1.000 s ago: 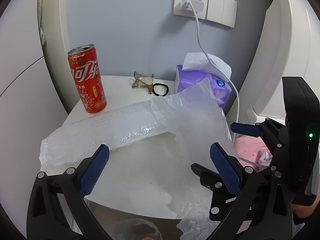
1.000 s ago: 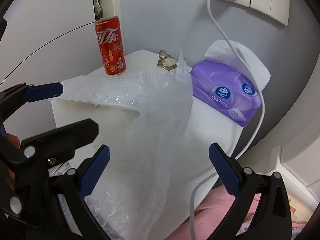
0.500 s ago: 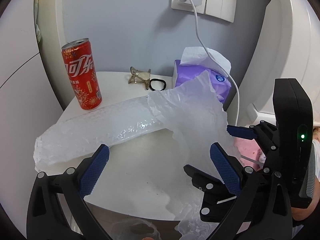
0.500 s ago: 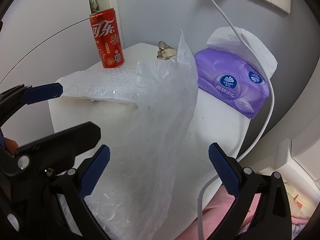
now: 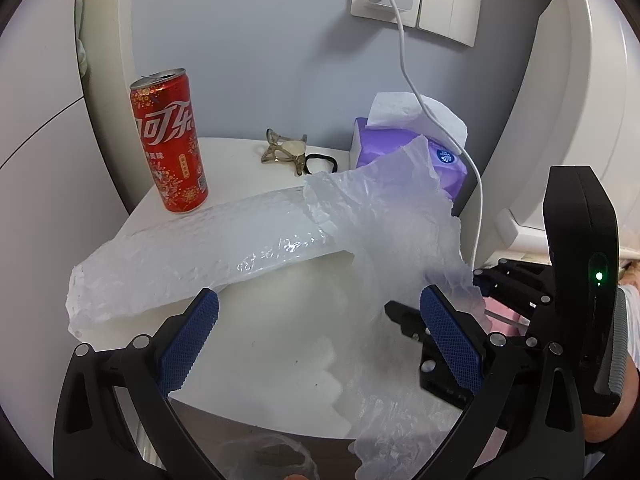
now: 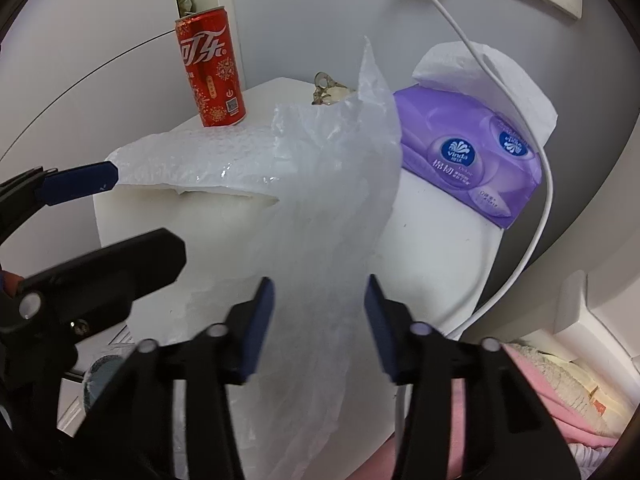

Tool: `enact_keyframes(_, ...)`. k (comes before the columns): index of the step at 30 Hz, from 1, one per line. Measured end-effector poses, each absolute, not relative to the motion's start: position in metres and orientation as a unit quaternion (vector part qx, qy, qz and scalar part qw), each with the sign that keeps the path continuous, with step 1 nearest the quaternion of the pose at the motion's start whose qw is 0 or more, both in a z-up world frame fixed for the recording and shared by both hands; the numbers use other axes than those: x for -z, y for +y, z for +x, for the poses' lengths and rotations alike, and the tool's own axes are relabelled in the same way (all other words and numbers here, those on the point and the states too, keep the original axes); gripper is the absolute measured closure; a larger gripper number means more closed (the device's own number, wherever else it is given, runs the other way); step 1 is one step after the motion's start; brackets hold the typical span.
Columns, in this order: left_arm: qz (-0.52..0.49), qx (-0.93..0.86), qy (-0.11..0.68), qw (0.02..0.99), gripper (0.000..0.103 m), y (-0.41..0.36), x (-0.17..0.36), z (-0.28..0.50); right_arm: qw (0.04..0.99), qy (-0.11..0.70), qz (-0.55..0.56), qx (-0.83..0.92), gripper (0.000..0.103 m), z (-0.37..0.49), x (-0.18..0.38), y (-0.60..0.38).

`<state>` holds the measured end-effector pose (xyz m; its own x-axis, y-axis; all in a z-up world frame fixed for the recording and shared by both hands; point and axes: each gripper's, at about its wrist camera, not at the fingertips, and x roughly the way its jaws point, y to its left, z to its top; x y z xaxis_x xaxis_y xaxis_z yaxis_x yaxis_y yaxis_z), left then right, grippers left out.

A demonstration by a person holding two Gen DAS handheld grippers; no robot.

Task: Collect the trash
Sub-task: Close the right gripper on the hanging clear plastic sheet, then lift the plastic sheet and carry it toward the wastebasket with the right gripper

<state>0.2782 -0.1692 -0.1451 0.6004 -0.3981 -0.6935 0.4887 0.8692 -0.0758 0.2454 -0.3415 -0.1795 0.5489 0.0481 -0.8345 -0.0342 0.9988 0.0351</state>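
Right wrist view: our right gripper (image 6: 320,308) jaws, half-spread, straddle the plastic wrap (image 6: 332,208) at centre frame; left gripper (image 5: 320,320) spread wide, empty.

Both grippers are showing matte black plastic frames studded with small silver screw heads. The left gripper (image 5: 318,334) is wearing blue cross-hatched pads on its fingers (image 5: 188,340), and the right gripper (image 6: 320,320) is carrying the same blue pads. At three o'clock of the left view, a black housing (image 5: 580,280) is glowing with a green light, bare skin showing beneath it.
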Motion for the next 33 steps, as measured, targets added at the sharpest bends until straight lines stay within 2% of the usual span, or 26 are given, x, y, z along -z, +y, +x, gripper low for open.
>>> enact_keyframes(4,0.062,0.244,0.371,0.894,0.005,-0.165,0.144,0.275,0.881,0.472,0.009,-0.032,0.087,0.243,0.176,-0.34)
enact_keyframes(6,0.061,0.241,0.371,0.895,0.005,-0.164,0.143,0.274,0.882,0.469,0.01,-0.034,0.091,0.241,0.174,-0.339)
enact_keyframes(19,0.056,0.225,0.361,0.903,0.005,-0.146,0.132,0.253,0.889,0.454,0.009,-0.059,0.094,0.226,0.154,-0.325)
enact_keyframes(33,0.031,0.171,0.348,0.921,0.005,-0.082,0.121,0.214,0.894,0.433,-0.005,-0.112,0.094,0.208,0.129,-0.277)
